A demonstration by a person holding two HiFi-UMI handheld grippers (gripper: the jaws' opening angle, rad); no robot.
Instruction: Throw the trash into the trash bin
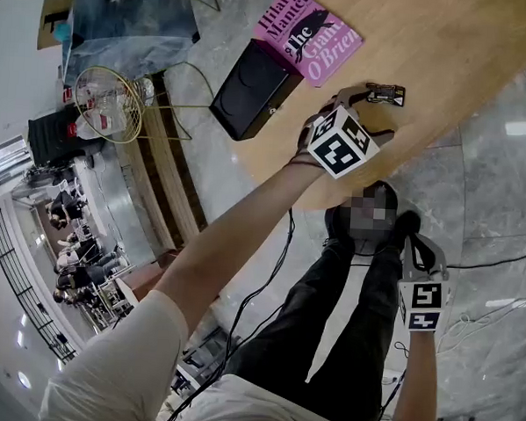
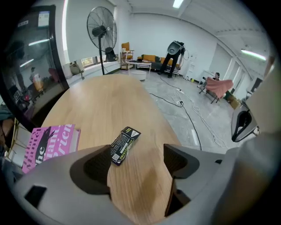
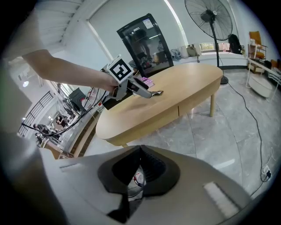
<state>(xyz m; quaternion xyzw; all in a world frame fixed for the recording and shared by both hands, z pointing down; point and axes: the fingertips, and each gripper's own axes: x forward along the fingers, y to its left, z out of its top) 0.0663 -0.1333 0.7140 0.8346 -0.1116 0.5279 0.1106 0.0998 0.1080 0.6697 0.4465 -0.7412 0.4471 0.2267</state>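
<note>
Over at the far left, a standing fan [image 2: 102,33] is rising beyond the end of the wooden bench [image 1: 447,48], and a black glass-fronted cabinet [image 1: 256,89] is standing just beside the bench's left edge. A pink book [image 1: 307,31] is lying flat on the bench near that edge. Right of the book, the left claw [image 2: 137,154] is reaching low over the bench top with its jaws standing apart and gripping nothing. The trash, a small black wrapper [image 2: 124,144], is lying flat on the wood, its near end sitting just beside the tip of the left jaw and partly inside the gap. Farther right, the right claw [image 3: 139,151] is hanging off the bench, down beside the person's leg above the grey floor. Its jaws are meeting at the tips. A pale and red scrap is showing in the slit below them, too small to identify.
</note>
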